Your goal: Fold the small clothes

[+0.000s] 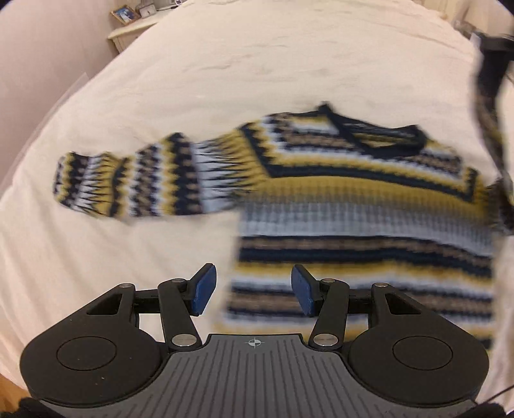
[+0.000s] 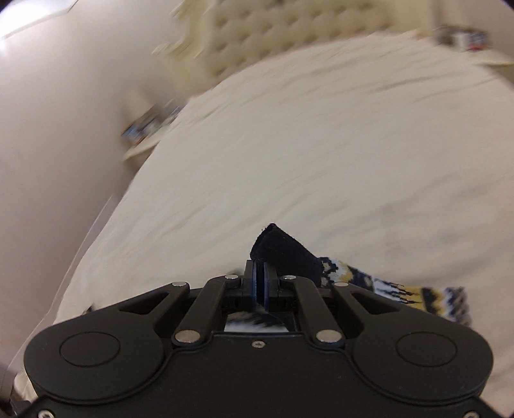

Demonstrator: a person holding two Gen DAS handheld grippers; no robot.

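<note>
A small striped knit sweater in navy, mustard, white and tan lies flat on the cream bed cover, collar away from me. Its left sleeve stretches out to the left. Its right sleeve is lifted up at the right edge of the left wrist view. My left gripper is open and empty, just above the sweater's lower left hem. My right gripper is shut on the navy cuff of the right sleeve, whose patterned part trails to the right. The right wrist view is blurred.
A pale bedside table with a framed photo stands at the far left beside the bed. A tufted cream headboard is behind the bed. A pink wall runs along the left side.
</note>
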